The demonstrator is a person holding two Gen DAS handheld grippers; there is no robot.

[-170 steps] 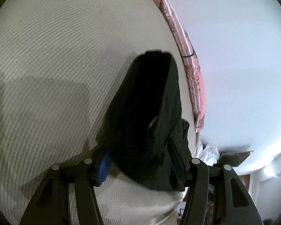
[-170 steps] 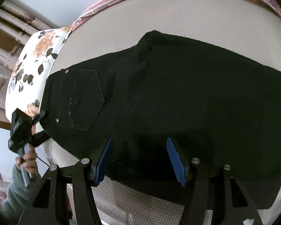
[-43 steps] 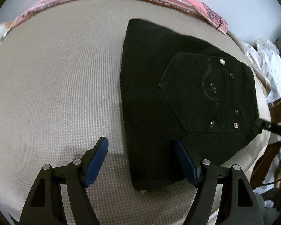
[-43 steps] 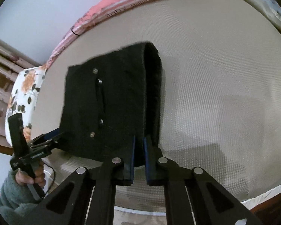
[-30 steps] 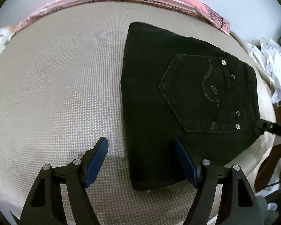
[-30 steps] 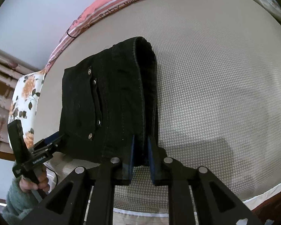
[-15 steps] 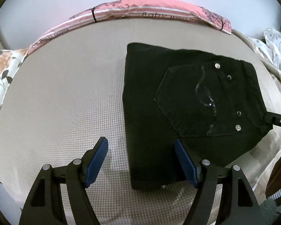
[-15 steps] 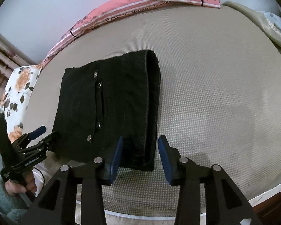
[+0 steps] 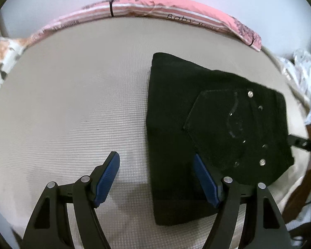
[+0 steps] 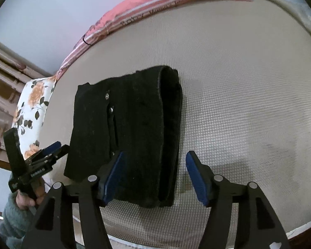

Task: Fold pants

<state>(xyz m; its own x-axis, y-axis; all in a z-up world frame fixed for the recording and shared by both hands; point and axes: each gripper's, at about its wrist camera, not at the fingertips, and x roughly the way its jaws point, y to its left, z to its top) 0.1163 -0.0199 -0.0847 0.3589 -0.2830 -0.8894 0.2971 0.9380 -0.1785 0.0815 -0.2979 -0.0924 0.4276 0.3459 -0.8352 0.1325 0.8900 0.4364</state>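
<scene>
The black pants (image 9: 207, 128) lie folded into a compact rectangle on the beige bed (image 9: 72, 103), back pocket with rivets facing up. In the right wrist view the pants (image 10: 130, 132) show a thick rolled fold along their right side. My left gripper (image 9: 157, 178) is open and empty, hovering over the pants' near left edge. My right gripper (image 10: 153, 176) is open and empty, its jaws either side of the pants' near end. The left gripper also shows at the left of the right wrist view (image 10: 49, 153).
A pink striped pillow (image 9: 176, 12) runs along the bed's far edge by the white wall. A floral pillow (image 10: 31, 108) lies at the bed's left end. White patterned cloth (image 9: 304, 76) hangs off the right side. The bed edge (image 10: 197, 240) is close below.
My right gripper let go of the folded edge of the pants and opened wide. Both grippers drew back a little; the pants stay flat on the bed.
</scene>
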